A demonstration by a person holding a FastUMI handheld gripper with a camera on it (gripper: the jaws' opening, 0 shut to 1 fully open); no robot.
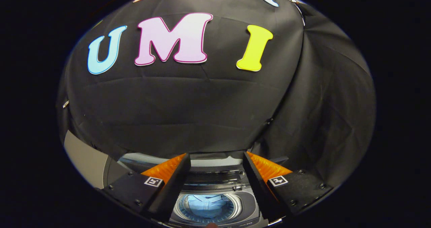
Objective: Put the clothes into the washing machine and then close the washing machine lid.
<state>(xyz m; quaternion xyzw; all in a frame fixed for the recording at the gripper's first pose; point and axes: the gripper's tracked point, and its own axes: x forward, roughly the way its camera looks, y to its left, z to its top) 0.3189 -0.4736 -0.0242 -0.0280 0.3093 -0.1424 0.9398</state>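
I hold the gripper [215, 164] up high over the washing machine [215, 201], and its two fingers are spread wide with nothing between them. Down between the fingers I can see the round drum [205, 208], and a light blue piece of clothes [207, 202] lies inside it already. I think the fingers are let go because the clothes have been dropped in, so the lid is the job that is left. The lid [148, 160] looks to be standing up at the back of the machine (I cannot see it well, so I am not sure). Behind it all hangs the black cloth wall [188, 103] of the booth.
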